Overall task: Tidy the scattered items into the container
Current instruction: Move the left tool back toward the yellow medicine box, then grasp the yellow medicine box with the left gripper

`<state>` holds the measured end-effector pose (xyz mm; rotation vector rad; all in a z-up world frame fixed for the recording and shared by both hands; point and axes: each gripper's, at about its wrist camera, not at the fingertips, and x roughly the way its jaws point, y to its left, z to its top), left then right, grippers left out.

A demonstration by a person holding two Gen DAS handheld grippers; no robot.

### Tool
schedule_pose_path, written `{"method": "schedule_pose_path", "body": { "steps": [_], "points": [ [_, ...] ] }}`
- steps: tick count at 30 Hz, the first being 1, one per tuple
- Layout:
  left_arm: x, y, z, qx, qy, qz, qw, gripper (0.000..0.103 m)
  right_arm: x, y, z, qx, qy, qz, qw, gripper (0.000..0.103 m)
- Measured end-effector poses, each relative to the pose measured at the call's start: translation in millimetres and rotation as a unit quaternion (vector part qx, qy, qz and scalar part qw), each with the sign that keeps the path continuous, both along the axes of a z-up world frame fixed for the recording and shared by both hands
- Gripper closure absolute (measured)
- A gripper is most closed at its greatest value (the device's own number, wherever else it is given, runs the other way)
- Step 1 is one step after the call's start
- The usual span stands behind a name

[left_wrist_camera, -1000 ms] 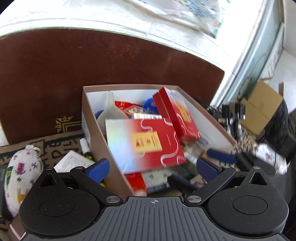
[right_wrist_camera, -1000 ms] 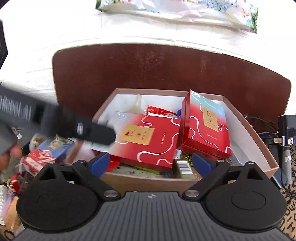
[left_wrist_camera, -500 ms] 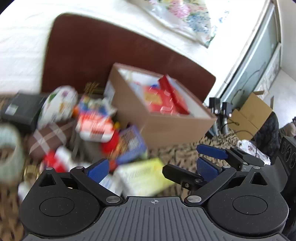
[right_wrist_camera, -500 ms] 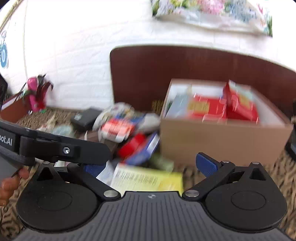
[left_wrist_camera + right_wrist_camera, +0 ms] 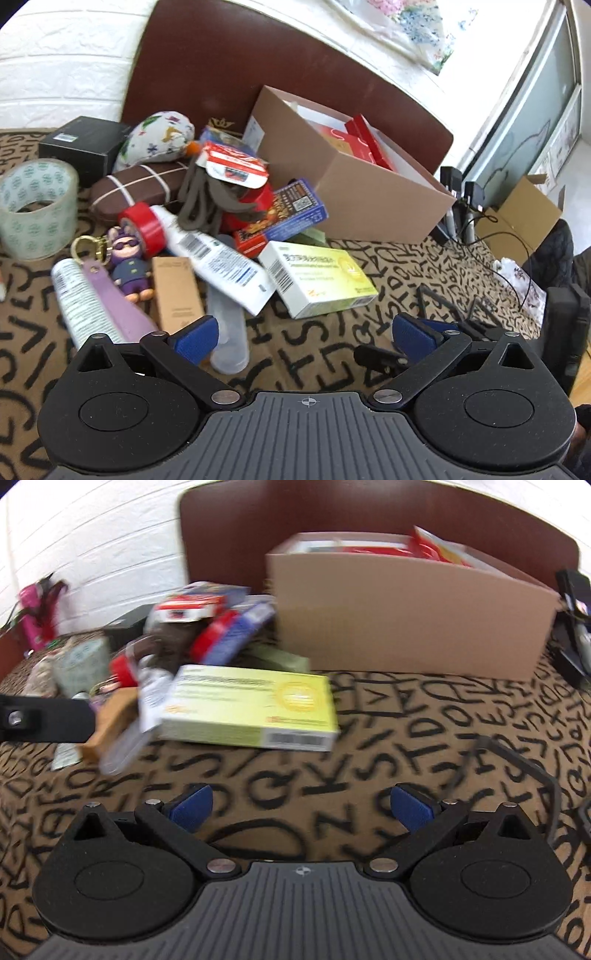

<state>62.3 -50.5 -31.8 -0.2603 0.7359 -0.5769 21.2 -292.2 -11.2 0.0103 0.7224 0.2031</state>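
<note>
Cardboard container point(image 5: 354, 192) behind a yellow-green box point(image 5: 317, 282), white tube point(image 5: 214, 254) and clear tape roll point(image 5: 37, 208) heaped alongside, left gripper point(image 5: 301, 334) and right gripper point(image 5: 301, 805) both spread apart, empty.

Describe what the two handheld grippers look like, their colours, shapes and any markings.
Both match. The left gripper and the right gripper each have a ribbed dark-grey body with a small crosshair mark, two round black discs, black linkage arms with silver pivot screws, and blue pads on the fingertips. No cable shows on either.
</note>
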Motion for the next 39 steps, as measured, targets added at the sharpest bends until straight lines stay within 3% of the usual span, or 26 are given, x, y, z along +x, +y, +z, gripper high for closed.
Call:
{"method": "schedule_pose_path", "body": {
  "steps": [3, 7, 14, 21, 23, 24, 30, 33, 39],
  "points": [
    [7.5, -11.1, 0.3, -0.001, 0.004, -0.008, 1.0000, 0.000, 3.9, -13.0, 3.2, 0.024, -0.019, 0.000, 1.000, 0.002],
    [18.5, -27.3, -0.6, 0.023, 0.001, -0.017, 0.9996, 0.006, 10.8, -18.4, 0.2, 0.015, -0.044, 0.017, 0.999, 0.007],
    [42.1, -42.3, -6.5, 0.036, 0.024, -0.030, 0.9986, 0.021, 33.5, -16.1, -9.2, 0.014, -0.040, 0.063, 0.997, 0.018],
    [50.4, -48.7, -10.7, 0.045, 0.022, -0.029, 0.9983, 0.021, 45.5, -7.4, -11.4, 0.009, -0.041, 0.110, 0.993, 0.026],
    [50.5, -49.2, -11.2, 0.046, 0.021, -0.031, 0.9983, 0.024, 44.8, -7.0, -11.2, 0.014, -0.043, 0.118, 0.992, 0.034],
    [50.5, -49.2, -11.5, 0.049, 0.021, -0.029, 0.9982, 0.026, 43.9, -7.0, -10.5, 0.019, -0.044, 0.123, 0.991, 0.043],
    [44.0, -44.6, -7.6, 0.061, 0.022, -0.020, 0.9977, 0.032, 26.3, -11.1, -2.4, 0.037, -0.029, 0.124, 0.991, 0.052],
    [29.9, -40.0, -4.5, 0.062, 0.026, -0.036, 0.9971, 0.032, 0.5, -9.7, 5.3, 0.021, -0.027, 0.143, 0.989, 0.052],
    [9.2, -27.4, -14.0, 0.041, 0.067, -0.061, 0.9950, 0.022, -39.8, -12.1, 1.5, -0.010, -0.007, 0.173, 0.985, 0.048]
  ]
}}
